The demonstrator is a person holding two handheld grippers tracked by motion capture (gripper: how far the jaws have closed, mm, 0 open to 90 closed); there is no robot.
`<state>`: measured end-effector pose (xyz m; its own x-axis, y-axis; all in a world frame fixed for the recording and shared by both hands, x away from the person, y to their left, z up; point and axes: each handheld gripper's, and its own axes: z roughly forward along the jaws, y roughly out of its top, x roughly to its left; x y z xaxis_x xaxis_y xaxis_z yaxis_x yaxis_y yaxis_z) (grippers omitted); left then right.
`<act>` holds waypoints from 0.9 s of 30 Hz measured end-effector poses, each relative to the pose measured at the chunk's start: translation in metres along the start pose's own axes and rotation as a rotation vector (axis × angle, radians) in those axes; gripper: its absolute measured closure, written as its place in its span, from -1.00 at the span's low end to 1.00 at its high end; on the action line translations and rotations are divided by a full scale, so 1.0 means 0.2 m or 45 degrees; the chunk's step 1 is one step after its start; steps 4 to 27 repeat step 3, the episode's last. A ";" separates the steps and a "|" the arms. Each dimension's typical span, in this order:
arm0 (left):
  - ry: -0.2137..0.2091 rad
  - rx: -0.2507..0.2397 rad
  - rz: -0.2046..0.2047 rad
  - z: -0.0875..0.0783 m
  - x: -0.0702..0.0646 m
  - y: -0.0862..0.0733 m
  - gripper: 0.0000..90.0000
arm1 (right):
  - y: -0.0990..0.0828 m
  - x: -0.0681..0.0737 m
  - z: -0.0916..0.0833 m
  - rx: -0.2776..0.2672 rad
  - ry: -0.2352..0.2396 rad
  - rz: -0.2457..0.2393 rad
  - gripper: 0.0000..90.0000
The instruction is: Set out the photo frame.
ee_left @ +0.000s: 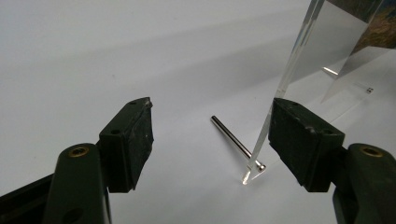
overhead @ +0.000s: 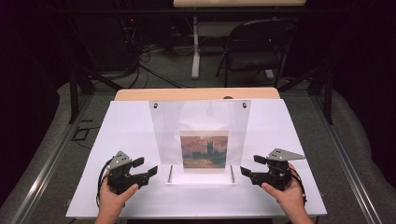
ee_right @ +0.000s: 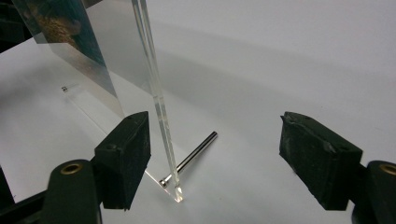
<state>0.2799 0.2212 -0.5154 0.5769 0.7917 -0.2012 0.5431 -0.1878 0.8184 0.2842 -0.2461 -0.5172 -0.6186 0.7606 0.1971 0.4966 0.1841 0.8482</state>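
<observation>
The white counter (overhead: pixel 126 126) gives a plain, flat base, so the clear acrylic frame (overhead: pixel 201 116) can stand on it unaided, well in from every edge. The frame leans back a little from the person, and that tilt seems meant to turn the small painted print (overhead: pixel 204 149) toward a viewer; the print sits low and centred between the two clear sheets. At the foot of the frame a metal pin (overhead: pixel 170 173) pokes forward on the left and a second pin (overhead: pixel 232 173) on the right, apparently holding the sheets together and bracing the stand.

The left gripper (overhead: pixel 145 167) and the right gripper (overhead: pixel 247 165) rest low near the counter on either side of the frame, mirror-fashion, which looks like a setup for taking both side edges at once. Each has its jaws spread with nothing pinched. In the left gripper view the left bottom corner (ee_left: pixel 248 173) of the acrylic, with its pin, lies between the pads but apart from them; the right gripper view shows the same at the opposite corner (ee_right: pixel 177 192), nearer the inner pad.
</observation>
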 end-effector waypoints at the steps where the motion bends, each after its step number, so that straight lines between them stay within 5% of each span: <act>1: -0.002 0.007 0.001 0.00 0.00 0.00 -0.31 | 0.00 0.00 0.00 0.001 0.000 -0.001 -0.46; 27: 0.005 0.012 0.000 0.00 0.00 -0.01 -0.31 | -0.01 0.00 0.00 0.002 -0.002 -0.006 -0.46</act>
